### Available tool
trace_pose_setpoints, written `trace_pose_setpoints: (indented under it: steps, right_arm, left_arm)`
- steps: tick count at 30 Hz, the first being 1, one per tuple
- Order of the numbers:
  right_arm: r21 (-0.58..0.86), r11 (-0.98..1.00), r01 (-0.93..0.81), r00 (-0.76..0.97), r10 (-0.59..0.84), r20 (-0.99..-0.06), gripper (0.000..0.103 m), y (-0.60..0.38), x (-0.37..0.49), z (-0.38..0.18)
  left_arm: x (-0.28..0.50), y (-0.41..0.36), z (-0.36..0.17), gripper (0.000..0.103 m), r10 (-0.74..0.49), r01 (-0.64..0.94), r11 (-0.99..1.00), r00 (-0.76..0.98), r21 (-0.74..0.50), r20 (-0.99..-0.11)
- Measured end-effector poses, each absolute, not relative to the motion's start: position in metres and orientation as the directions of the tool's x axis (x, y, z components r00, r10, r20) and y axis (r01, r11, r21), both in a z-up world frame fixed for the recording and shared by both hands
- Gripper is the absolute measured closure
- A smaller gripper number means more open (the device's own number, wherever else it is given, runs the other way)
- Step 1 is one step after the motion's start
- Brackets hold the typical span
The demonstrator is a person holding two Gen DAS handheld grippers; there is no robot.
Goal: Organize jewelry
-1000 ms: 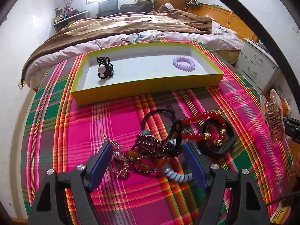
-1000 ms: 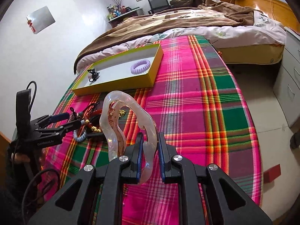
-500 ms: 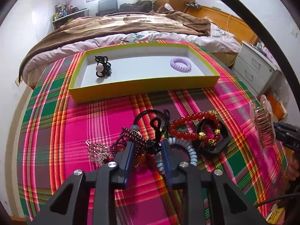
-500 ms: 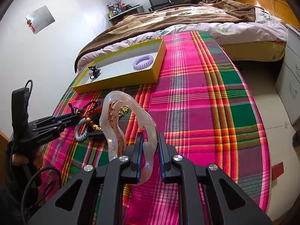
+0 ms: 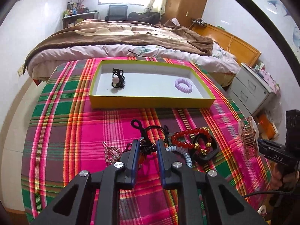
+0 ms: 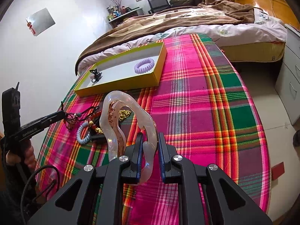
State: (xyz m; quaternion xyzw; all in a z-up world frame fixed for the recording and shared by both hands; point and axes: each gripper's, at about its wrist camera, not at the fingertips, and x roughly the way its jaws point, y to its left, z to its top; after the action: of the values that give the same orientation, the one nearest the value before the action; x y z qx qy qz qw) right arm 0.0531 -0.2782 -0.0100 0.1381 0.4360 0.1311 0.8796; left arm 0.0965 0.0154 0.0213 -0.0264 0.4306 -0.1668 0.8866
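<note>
My left gripper point(image 5: 147, 144) has its jaws closing on a dark bead bracelet point(image 5: 148, 147) with a black cord point(image 5: 138, 125). The beads are pinched between the pads and hang just off the plaid cloth. Beside them lie a red bead bracelet point(image 5: 184, 134), a pale blue coil tie point(image 5: 184, 154), a black bangle point(image 5: 206, 154) and a rhinestone piece point(image 5: 111, 152). My right gripper point(image 6: 149, 140) is shut on a translucent pink claw clip point(image 6: 112, 116), held up at the right. The yellow box point(image 5: 150, 103) beyond holds a purple coil tie point(image 5: 182, 83) and a black hair tie point(image 5: 118, 78).
The round table point(image 6: 215, 103) wears a pink, green and orange plaid cloth. A bed point(image 5: 121, 37) stands right behind it. Grey drawers point(image 5: 251, 90) stand off the table's right side. A hand point(image 5: 281, 176) grips the right tool's handle.
The left jaws went from wide open around the bead pile to closed on the dark bead bracelet, then drew back and up a little. The right gripper and clip stayed put.
</note>
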Motion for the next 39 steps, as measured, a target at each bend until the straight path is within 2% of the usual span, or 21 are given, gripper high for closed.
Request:
trace_pose_setpoints:
  steps: [4,8,13,16,18,21,26,28,30,32,35,39]
  right_arm:
    - [0.355,0.928,-0.113,0.587,0.350,-0.730,0.088,-0.278,0.053,-0.009]
    - [0.358,0.927,-0.110,0.589,0.351,-0.728,0.088,-0.279,0.053,-0.009]
    - [0.361,0.926,-0.114,0.585,0.356,-0.729,0.088,-0.277,0.053,-0.011]
    - [0.361,0.926,-0.114,0.588,0.355,-0.727,0.088,-0.277,0.053,-0.009]
    - [0.357,0.927,-0.115,0.590,0.352,-0.727,0.088,-0.278,0.054,-0.007]
    - [0.357,0.927,-0.116,0.600,0.352,-0.719,0.088,-0.278,0.054,-0.004]
    - [0.363,0.924,-0.122,0.606,0.359,-0.710,0.088,-0.276,0.052,-0.002]
    - [0.360,0.924,-0.125,0.601,0.359,-0.714,0.088,-0.275,0.052,-0.003]
    - [0.361,0.923,-0.130,0.600,0.363,-0.713,0.088,-0.275,0.051,-0.004]
    - [0.361,0.923,-0.135,0.600,0.366,-0.712,0.088,-0.274,0.051,-0.003]
    - [0.362,0.922,-0.139,0.601,0.369,-0.709,0.088,-0.274,0.051,-0.003]
    - [0.358,0.923,-0.140,0.598,0.367,-0.713,0.088,-0.271,0.050,-0.004]
  left_arm:
    - [0.093,0.025,0.025,0.084,-0.342,0.263,0.937,0.574,-0.229,-0.744]
    - [0.092,0.037,0.036,0.084,-0.439,0.284,0.898,0.571,-0.335,-0.694]
    - [0.092,0.039,0.038,0.084,-0.509,0.307,0.861,0.545,-0.406,-0.667]
    - [0.092,0.038,0.034,0.088,-0.491,0.280,0.870,0.545,-0.405,-0.679]
    - [0.087,0.039,0.043,0.089,-0.515,0.296,0.856,0.557,-0.423,-0.651]
    - [0.083,0.033,0.059,0.089,-0.496,0.333,0.868,0.585,-0.368,-0.642]
    - [0.086,0.032,0.059,0.088,-0.414,0.294,0.910,0.605,-0.292,-0.681]
    - [0.088,0.037,0.045,0.080,-0.394,0.266,0.919,0.580,-0.292,-0.713]
    - [0.087,0.042,0.031,0.052,-0.352,0.232,0.936,0.565,-0.266,-0.746]
    - [0.084,0.047,0.019,0.041,-0.328,0.208,0.945,0.554,-0.254,-0.765]
    - [0.084,0.052,0.004,0.034,-0.285,0.169,0.958,0.533,-0.230,-0.797]
    - [0.091,0.054,-0.016,0.034,-0.283,0.124,0.959,0.504,-0.257,-0.816]
